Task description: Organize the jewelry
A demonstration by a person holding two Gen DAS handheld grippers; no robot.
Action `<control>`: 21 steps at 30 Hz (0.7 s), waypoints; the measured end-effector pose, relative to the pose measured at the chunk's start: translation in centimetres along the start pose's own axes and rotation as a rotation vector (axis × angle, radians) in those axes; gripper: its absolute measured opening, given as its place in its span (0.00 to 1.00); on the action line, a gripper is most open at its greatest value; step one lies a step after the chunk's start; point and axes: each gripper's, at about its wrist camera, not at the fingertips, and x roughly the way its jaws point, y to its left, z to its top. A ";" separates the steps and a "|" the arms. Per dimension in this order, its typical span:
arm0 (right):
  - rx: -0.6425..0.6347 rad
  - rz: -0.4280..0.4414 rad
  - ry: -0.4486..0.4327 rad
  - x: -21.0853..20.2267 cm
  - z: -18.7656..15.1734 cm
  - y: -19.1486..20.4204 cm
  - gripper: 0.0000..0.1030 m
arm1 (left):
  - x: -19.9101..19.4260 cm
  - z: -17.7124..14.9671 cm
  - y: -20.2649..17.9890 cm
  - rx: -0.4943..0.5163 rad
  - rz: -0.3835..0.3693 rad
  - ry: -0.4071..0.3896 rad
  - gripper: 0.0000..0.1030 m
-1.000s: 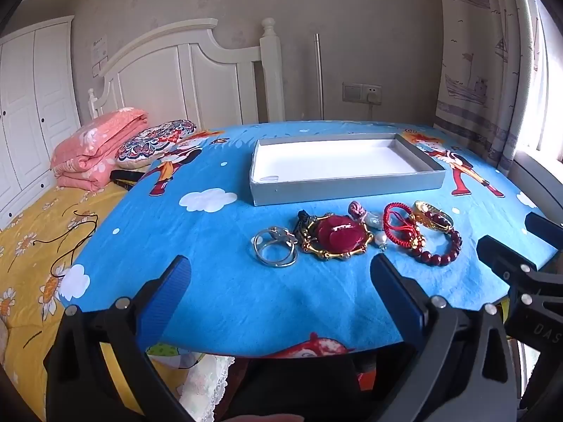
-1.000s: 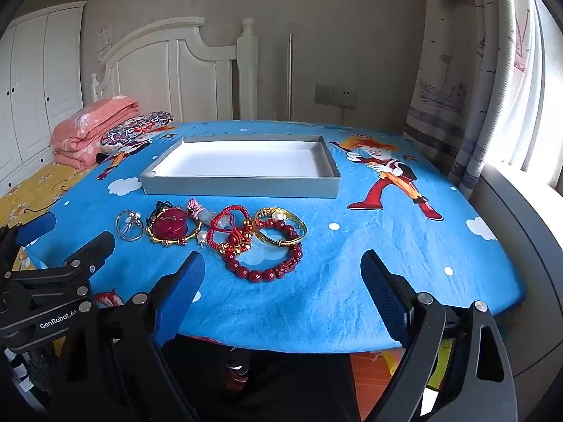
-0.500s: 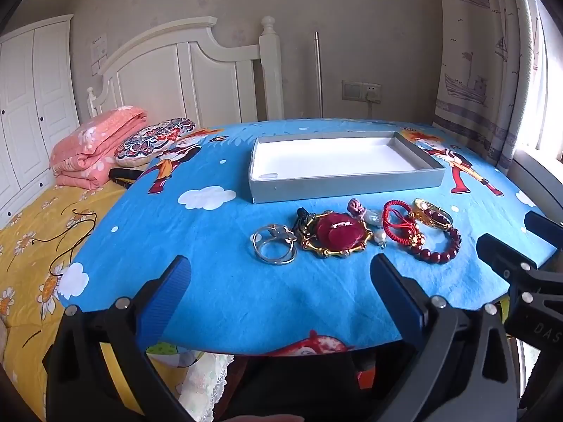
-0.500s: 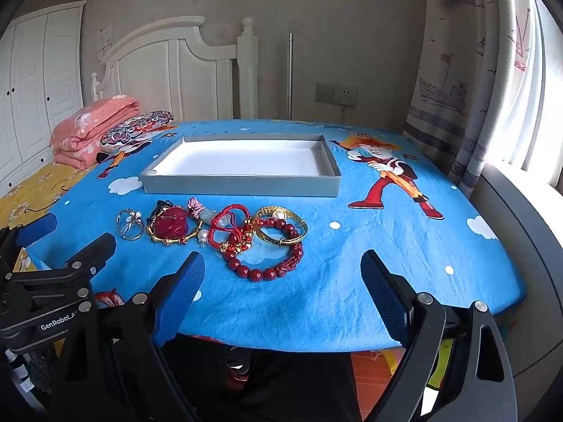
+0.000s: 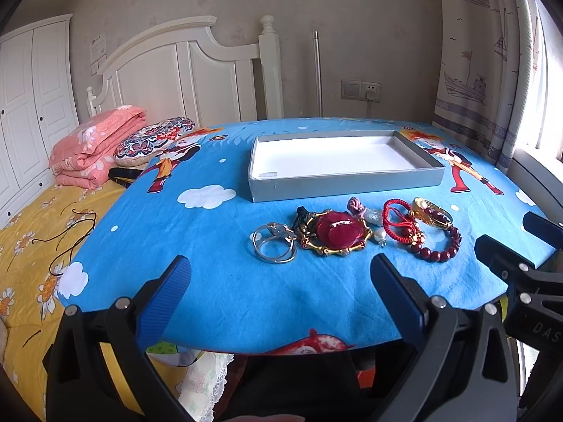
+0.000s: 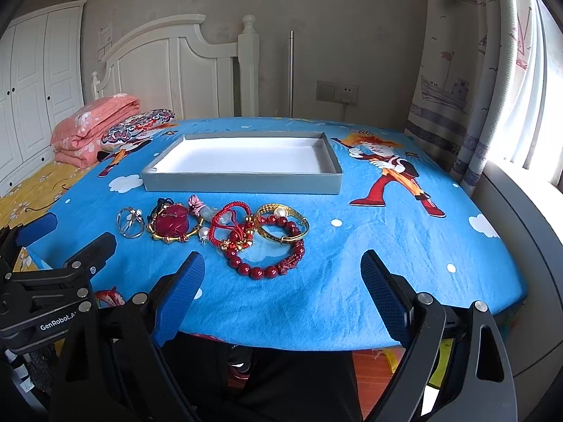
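Nearest, the left gripper (image 5: 278, 281) is hovering over the front edge of the table, its blue-padded jaws spread wide and gripping nothing; the right gripper (image 6: 281, 277) is hanging beside it, likewise spread wide and empty. Just beyond the fingertips, the jewelry is lying in a row on the blue cartoon tablecloth (image 6: 404, 246): silver rings (image 5: 274, 246) at the left end, then a gold-framed red pendant (image 5: 336, 234) touching them, a pink knotted charm (image 5: 357, 205) behind it, a red cord bracelet (image 6: 230, 223), a gold bangle (image 6: 283, 227) and a dark red bead bracelet (image 6: 267, 256), the last three overlapping. Farther back, an open grey tray (image 6: 242, 183) with a white floor is sitting just behind the row, holding nothing. Beyond the table, a folded pink quilt (image 5: 95, 147) and patterned pillow (image 5: 155, 135) are lying on the bed against a white headboard (image 5: 183, 70).
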 end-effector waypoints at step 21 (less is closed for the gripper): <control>0.002 0.004 0.009 0.3 -0.2 0.1 0.83 | 0.0 -0.5 0.5 -0.013 0.000 0.015 0.96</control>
